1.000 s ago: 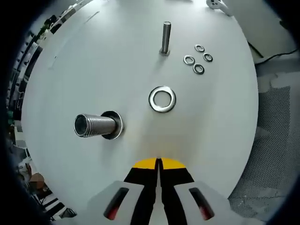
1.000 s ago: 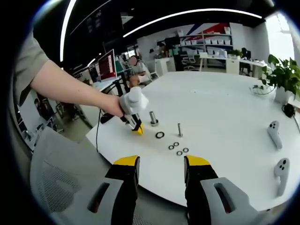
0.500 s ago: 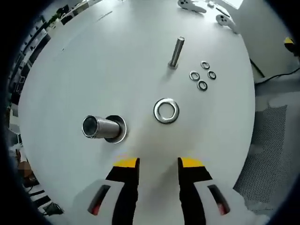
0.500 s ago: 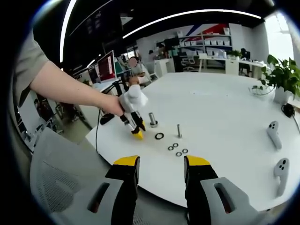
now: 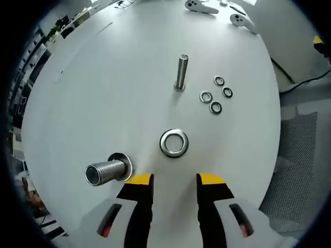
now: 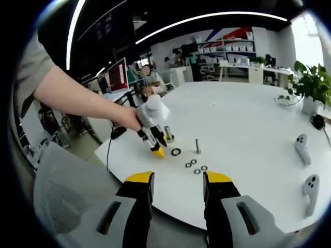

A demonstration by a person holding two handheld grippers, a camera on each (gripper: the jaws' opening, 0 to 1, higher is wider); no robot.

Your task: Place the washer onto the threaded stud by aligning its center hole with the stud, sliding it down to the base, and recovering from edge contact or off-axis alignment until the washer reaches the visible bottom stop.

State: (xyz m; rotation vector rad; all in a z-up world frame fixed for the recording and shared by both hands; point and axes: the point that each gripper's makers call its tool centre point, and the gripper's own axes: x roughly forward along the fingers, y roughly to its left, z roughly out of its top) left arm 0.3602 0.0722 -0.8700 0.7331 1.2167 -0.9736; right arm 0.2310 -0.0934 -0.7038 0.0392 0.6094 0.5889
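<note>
A large steel washer point(image 5: 174, 142) lies flat on the white table point(image 5: 103, 77), just ahead of my left gripper point(image 5: 174, 182), which is open with nothing between its jaws. The thick threaded stud point(image 5: 105, 171) with its base flange stands to the left of that gripper. A thin stud point(image 5: 181, 72) stands farther off. In the right gripper view, the left gripper point(image 6: 156, 147) hovers over the table close to the large washer point(image 6: 176, 152) and the thick stud point(image 6: 167, 132). My right gripper point(image 6: 177, 180) hangs open well back from the table edge.
Several small washers point(image 5: 215, 94) lie right of the thin stud. Two white hand controllers point(image 6: 305, 165) rest at the table's right side, with a potted plant point(image 6: 312, 85) beyond. A mesh chair point(image 6: 67, 196) stands near the table's front edge. A person's arm point(image 6: 77, 98) holds the left gripper.
The left gripper opened from shut a second ago. It then moved toward the large washer, which now lies closer to its jaws. The right gripper has not moved.
</note>
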